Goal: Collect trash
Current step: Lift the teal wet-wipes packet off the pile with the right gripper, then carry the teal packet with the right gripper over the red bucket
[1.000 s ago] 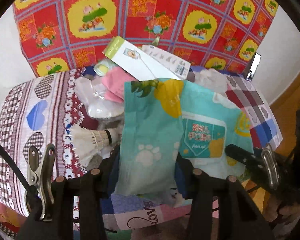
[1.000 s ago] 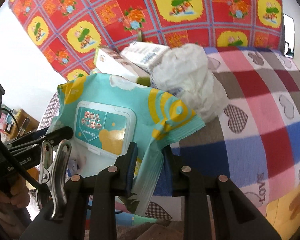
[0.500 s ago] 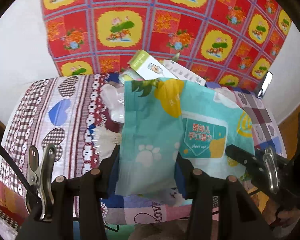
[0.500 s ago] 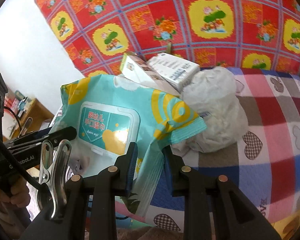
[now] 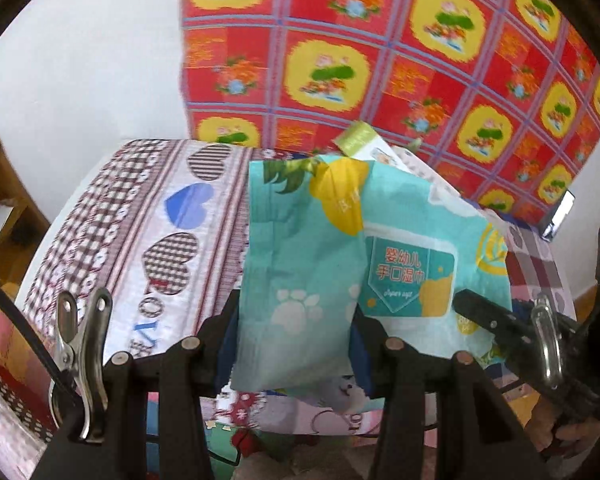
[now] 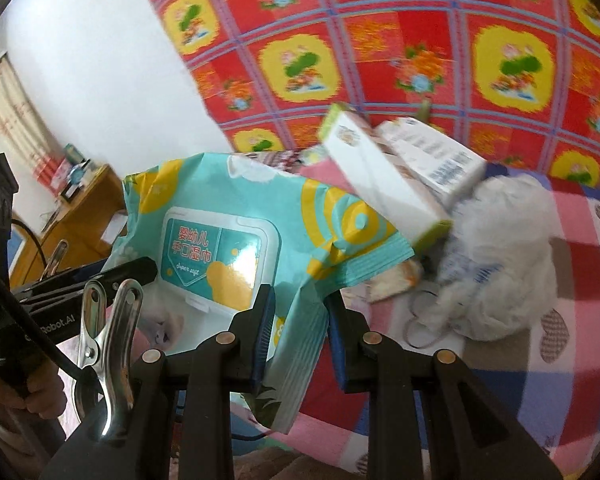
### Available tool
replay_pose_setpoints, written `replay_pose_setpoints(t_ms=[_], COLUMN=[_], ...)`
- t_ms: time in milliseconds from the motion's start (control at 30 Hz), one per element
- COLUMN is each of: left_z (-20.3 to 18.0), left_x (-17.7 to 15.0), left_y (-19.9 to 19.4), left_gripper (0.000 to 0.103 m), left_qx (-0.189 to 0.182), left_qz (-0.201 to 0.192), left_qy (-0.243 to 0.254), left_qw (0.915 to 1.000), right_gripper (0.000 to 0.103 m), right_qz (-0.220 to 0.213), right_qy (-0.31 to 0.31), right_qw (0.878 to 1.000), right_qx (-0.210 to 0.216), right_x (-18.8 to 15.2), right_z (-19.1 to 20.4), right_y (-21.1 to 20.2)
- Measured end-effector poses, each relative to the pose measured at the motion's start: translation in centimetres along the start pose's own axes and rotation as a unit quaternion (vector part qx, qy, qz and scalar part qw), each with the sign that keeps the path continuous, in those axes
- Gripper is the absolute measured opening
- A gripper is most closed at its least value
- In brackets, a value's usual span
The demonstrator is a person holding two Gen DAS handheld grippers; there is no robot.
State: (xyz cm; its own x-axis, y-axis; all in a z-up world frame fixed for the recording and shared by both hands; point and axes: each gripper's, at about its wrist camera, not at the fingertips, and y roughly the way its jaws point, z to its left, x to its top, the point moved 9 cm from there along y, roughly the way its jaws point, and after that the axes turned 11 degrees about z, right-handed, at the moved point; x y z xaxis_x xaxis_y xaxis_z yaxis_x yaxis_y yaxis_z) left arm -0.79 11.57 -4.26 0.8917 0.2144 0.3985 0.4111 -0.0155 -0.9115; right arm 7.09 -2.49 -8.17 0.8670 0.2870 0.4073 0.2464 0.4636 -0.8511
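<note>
Wet-wipes pack point(image 5: 312, 280), teal with yellow patches, is held off the bed point(image 5: 140, 216) between both tools. The left gripper point(image 5: 292, 344) has its fingers point(image 5: 228, 328) clamped on the pack's paw-print end; the right gripper point(image 6: 298, 332) has its fingers point(image 6: 262, 328) clamped on the crimped seam at the opposite end. The pack sags a little between the two grips and hangs above the patchwork cover.

Judgement on the step: the pack looks like a piece of trash being carried off. Both grips should keep equal tension so the soft wrapper neither tears nor slips, and the two hands should travel together without twisting the pack. No bin is visible, so the drop point cannot be confirmed.

Remaining items on the bed: two white cartons point(image 6: 384, 184) and a crumpled white bag point(image 6: 500, 256), near the red and yellow floral cloth point(image 6: 420, 40).

Legible writing: the pack's lid label point(image 6: 216, 256) reads "婴幼儿 手口湿巾"; the script line beneath is too small to confirm. The left tool's handle shows "Robot.AI", partly hidden.
</note>
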Motion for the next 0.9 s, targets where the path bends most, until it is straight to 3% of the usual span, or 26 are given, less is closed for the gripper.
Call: replay_pose_setpoints(t_ms=[367, 900], left_z=[9.2, 23.7], left_x=[-1.9, -4.7], left_y=[-2.1, -4.3], left_gripper=[0.049, 0.049], left_qx=[0.008, 0.003], left_qz=[-0.014, -0.028], left_qy=[-0.054, -0.039], left_qw=[0.9984, 0.9988], right_gripper=[0.027, 0.027], right_qz=[0.01, -0.002], right_qy=[-0.041, -0.033], right_qw=[0.999, 0.999], right_qx=[0.012, -0.006], right_x=[0.1, 0.2], right_z=[9.1, 23.2], right_y=[3.1, 7.8])
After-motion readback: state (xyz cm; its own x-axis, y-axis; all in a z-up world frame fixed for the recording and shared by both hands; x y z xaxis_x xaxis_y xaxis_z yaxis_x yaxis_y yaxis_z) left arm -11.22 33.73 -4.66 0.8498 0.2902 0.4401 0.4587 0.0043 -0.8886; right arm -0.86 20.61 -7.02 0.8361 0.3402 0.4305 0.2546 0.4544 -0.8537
